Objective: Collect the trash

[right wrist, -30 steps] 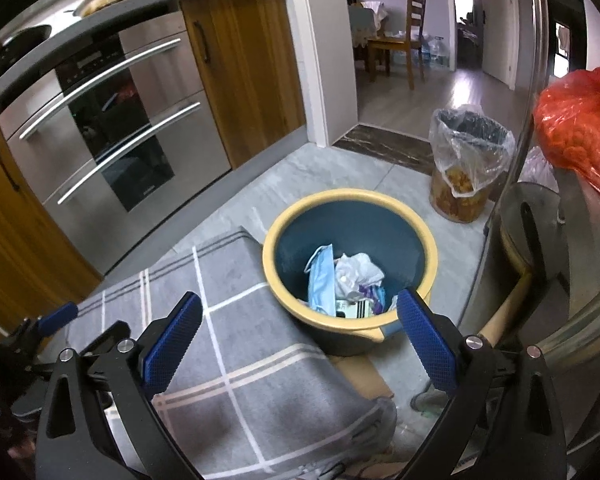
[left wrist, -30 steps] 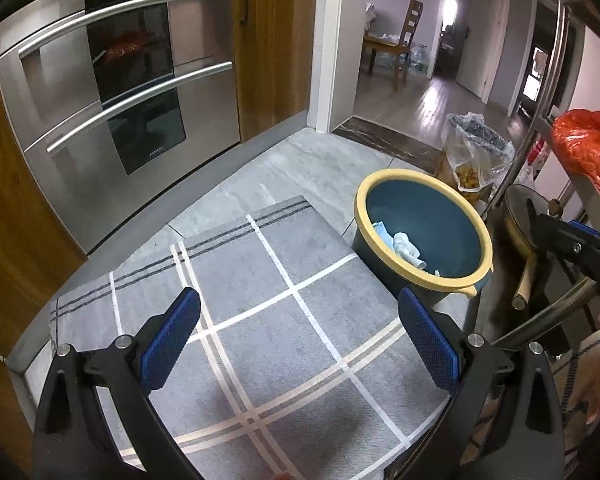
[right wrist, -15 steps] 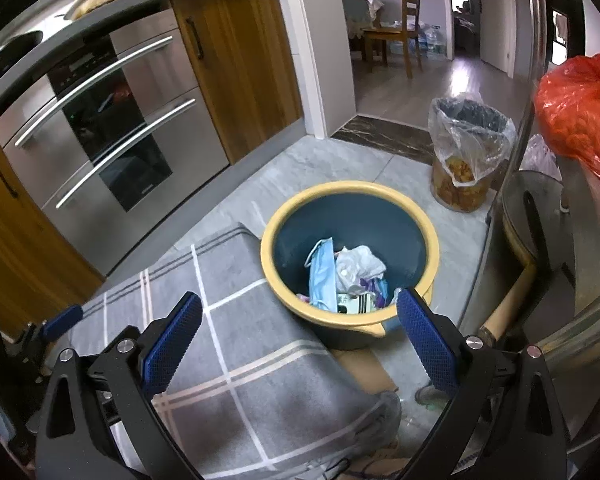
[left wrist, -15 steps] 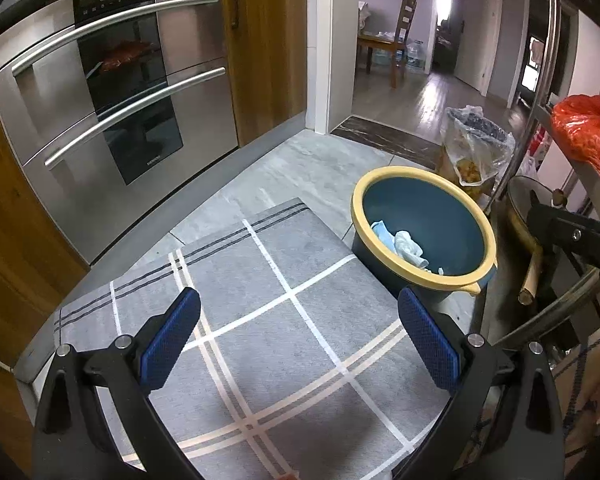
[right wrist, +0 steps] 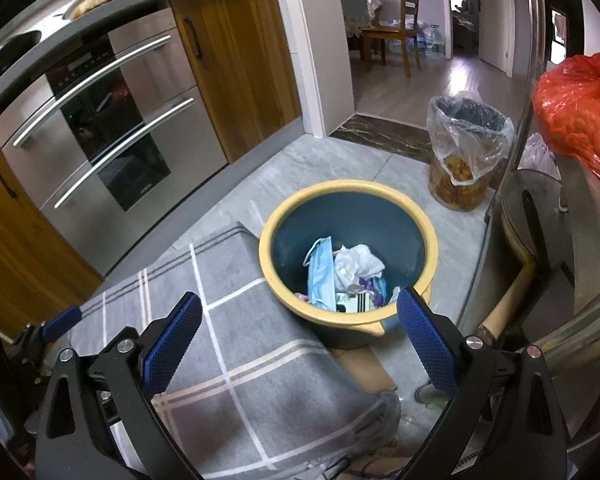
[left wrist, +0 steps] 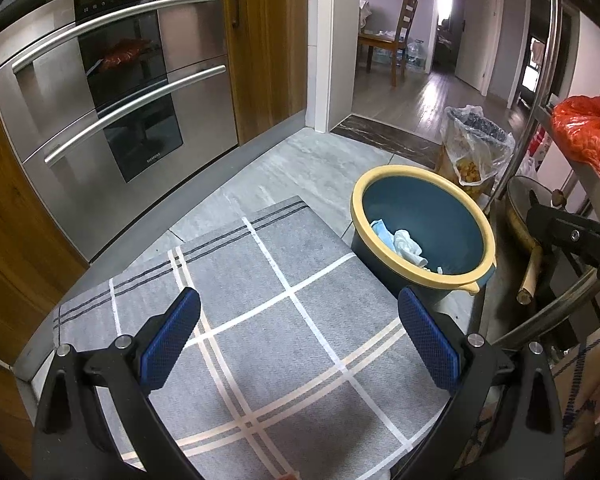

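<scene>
A blue bin with a yellow rim (right wrist: 430, 240) stands on the floor beside a grey plaid cloth (right wrist: 236, 344). Inside it lie a blue face mask (right wrist: 320, 272), crumpled white plastic (right wrist: 358, 264) and small packets. The bin also shows in the left wrist view (left wrist: 476, 216). My right gripper (right wrist: 298, 330) is open and empty, above the bin's near rim. My left gripper (left wrist: 300, 334) is open and empty over the plaid cloth (left wrist: 260, 320), left of the bin. The right gripper's black arm (left wrist: 572, 236) shows at the right of the left wrist view.
A steel double oven (left wrist: 112, 100) and wooden cabinets (left wrist: 268, 48) line the left. A plastic-lined pail of food scraps (right wrist: 466, 152) stands behind the bin. A metal rack at the right holds a red bag (right wrist: 580, 108) and a pan (right wrist: 532, 216). A doorway opens onto a dining room.
Both grippers have shifted slightly, so the bin sits a little lower and nearer in the views. Both stay open and empty. The bin's contents have not moved.
</scene>
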{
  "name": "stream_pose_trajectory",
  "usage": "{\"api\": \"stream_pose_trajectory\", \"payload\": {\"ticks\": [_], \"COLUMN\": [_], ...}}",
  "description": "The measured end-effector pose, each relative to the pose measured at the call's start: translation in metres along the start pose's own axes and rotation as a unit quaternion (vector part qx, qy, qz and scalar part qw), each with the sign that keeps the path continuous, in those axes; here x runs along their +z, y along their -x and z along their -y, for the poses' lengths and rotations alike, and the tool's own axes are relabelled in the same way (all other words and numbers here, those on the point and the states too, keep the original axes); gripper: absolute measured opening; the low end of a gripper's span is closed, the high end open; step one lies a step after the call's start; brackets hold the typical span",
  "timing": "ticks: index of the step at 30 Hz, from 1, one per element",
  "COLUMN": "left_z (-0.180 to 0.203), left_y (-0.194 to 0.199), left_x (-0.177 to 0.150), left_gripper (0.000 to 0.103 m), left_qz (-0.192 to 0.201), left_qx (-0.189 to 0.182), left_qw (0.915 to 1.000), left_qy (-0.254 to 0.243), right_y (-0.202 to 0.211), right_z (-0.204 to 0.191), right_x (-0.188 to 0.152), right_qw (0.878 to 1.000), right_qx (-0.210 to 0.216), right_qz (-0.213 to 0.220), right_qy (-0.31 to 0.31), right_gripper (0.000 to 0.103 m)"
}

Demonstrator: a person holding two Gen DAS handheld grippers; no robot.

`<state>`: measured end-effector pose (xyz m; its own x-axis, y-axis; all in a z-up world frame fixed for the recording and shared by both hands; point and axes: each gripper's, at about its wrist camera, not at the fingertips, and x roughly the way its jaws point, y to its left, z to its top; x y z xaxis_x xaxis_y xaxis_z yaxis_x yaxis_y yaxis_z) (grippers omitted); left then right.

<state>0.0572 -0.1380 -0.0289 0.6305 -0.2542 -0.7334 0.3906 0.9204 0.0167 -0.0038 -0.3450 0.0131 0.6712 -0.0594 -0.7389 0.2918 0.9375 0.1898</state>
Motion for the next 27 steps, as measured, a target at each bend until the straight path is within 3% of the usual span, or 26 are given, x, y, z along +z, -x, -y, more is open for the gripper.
{"api": "stream_pose_trajectory", "payload": {"ticks": [27], "left_z": [0.009], "left_y": [-0.002], "left_x": [-0.003], "left_gripper": [0.098], "left_qz": [0.000], "left_qx": [0.001], "left_qw": [0.9995], "left_qy": [-0.031], "right_y": [-0.001], "right_z": [0.002], "right_x": [-0.002], "right_qw": [1.000], "right_qx": [-0.002], "right_qz": [-0.004], "right_qy": [-0.003], "right_gripper": [0.097]}}
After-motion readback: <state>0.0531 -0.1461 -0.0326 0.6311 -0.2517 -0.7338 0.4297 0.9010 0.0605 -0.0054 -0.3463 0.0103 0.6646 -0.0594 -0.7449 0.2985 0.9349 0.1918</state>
